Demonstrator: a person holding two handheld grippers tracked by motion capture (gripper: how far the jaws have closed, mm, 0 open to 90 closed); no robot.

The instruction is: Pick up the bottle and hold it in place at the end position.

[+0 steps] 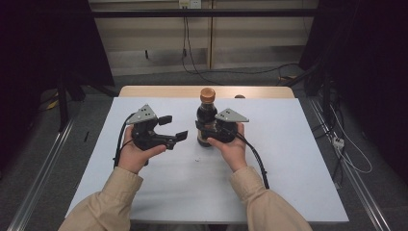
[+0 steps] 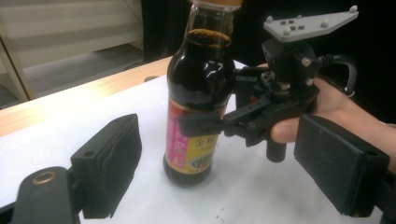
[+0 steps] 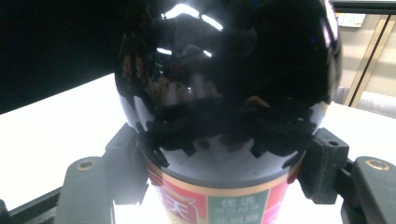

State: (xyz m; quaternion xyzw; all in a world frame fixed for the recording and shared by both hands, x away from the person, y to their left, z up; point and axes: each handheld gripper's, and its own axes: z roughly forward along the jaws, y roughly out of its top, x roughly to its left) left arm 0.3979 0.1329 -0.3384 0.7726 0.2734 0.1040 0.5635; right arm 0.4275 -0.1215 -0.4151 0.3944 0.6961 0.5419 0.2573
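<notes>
**Q:** Tongs first: what is the state of each pair?

**A:** Right tongs (image 1: 206, 131): jaws closed against both sides of the bottle (image 1: 207, 119), at the top of its label. The right gripper view shows a black pad pressed to the glass on either side. Left tongs (image 1: 174, 128): jaws spread wide, nothing between them. They point toward the bottle from its left, with a clear gap of table (image 1: 288, 159) between.

**Q:** Where does the bottle stand?

**A:** Upright on the white table top, near the middle and toward the far edge. In the left gripper view its base rests on the surface. Contents are dark, nearly to the neck; the cap (image 1: 208, 93) is orange-brown; the label (image 2: 189, 142) is red, pink and yellow.

**Q:** What surrounds it?

**A:** A bare wooden strip (image 1: 159, 91) runs along the far edge of the table. A small dark speck (image 1: 197, 158) lies on the white surface just in front of the bottle. Cables (image 1: 187, 43) hang from the wall beyond, and more trail across the floor at right.

**Q:** What stands in the way?

**A:** Only the right tongs and the right hand (image 1: 229, 147), which cover the bottle's right side. Its left side, facing the open tongs, is unobstructed.
</notes>
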